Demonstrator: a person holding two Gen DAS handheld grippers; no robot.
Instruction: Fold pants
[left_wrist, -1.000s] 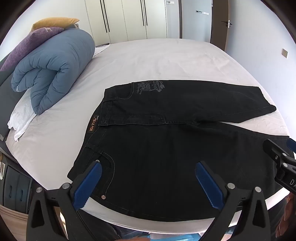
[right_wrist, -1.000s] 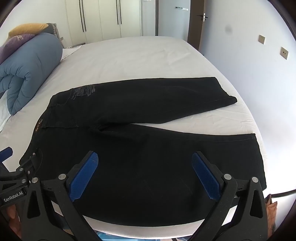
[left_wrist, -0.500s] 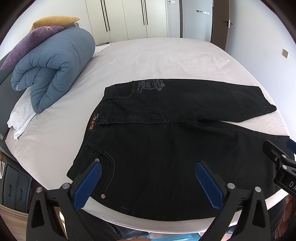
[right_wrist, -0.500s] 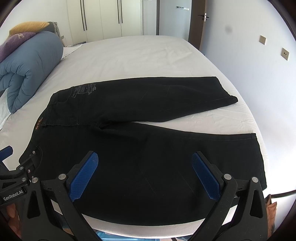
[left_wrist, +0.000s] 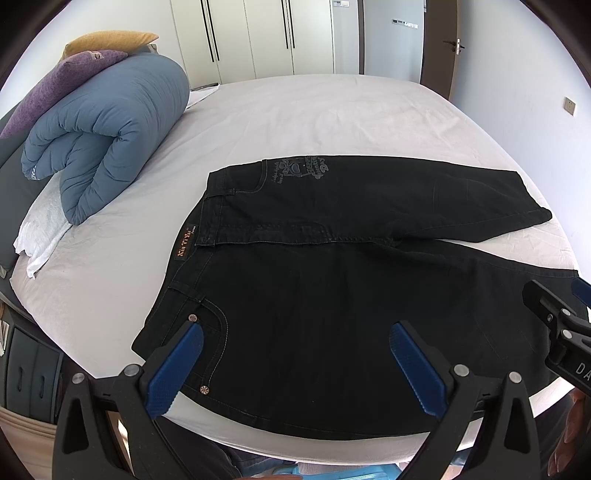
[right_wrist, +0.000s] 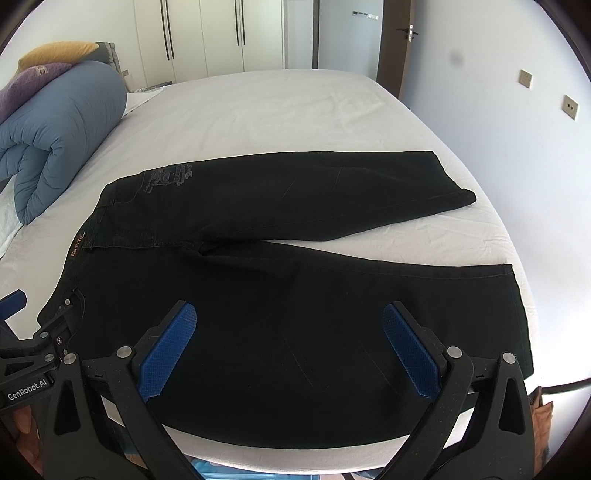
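- "GenRobot.AI" is printed in white on the left gripper (right_wrist: 22, 325) body, seen at the edge of the right wrist view; the orange waistband patch (left_wrist: 183, 244) on the pants (left_wrist: 332, 295) carries lettering too small to read, and a grey graphic print (left_wrist: 299, 170) sits near the far hip.
- The pants lie flat on the white bed (left_wrist: 295, 118), long axis running left to right, waistband to the left beside the rolled blue duvet (left_wrist: 107, 129), hems to the right, legs spread in a narrow V.
- Left gripper (left_wrist: 295, 365) and right gripper (right_wrist: 290, 347) hover over the near leg, fingers spread wide, holding nothing.
- Compared with a second ago, both views have barely shifted; the pants lie the same.
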